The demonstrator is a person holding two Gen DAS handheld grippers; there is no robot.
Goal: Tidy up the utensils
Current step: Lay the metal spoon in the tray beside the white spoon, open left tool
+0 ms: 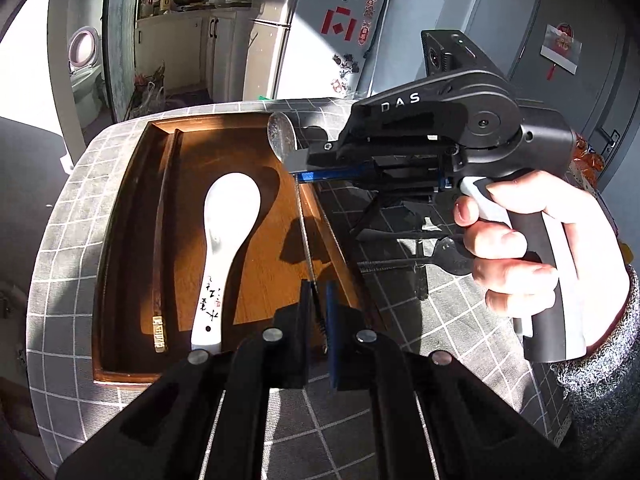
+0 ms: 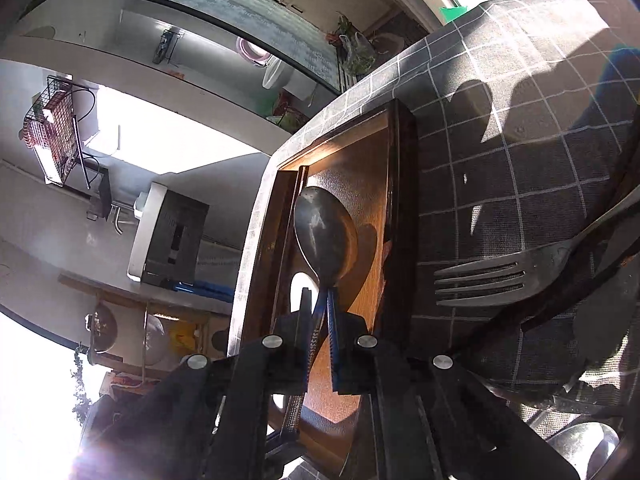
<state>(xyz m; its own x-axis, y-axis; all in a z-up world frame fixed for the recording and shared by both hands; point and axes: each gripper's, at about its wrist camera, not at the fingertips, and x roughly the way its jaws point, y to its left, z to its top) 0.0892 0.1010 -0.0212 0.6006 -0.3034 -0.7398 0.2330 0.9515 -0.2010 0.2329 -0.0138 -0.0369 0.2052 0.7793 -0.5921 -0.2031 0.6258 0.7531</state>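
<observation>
A thin metal spoon [image 1: 282, 136] hangs over the right edge of a wooden tray [image 1: 120, 240]. Both grippers hold it. My left gripper [image 1: 318, 296] is shut on the handle's end. My right gripper [image 1: 298, 164], held by a hand [image 1: 520, 240], is shut on the neck just below the bowl. In the right wrist view the right gripper [image 2: 320, 300] clamps that neck, and the spoon's bowl [image 2: 324, 232] points out over the tray [image 2: 400, 220]. A white ceramic spoon [image 1: 228, 220] and dark chopsticks [image 1: 160, 240] lie in the tray.
The tray sits on a table under a grey checked cloth [image 1: 80, 200], whose edge drops off close behind the tray. A metal fork [image 2: 488, 278] lies on the cloth beside the tray, and another spoon [image 2: 580, 444] lies nearer. A fridge and cabinets stand behind.
</observation>
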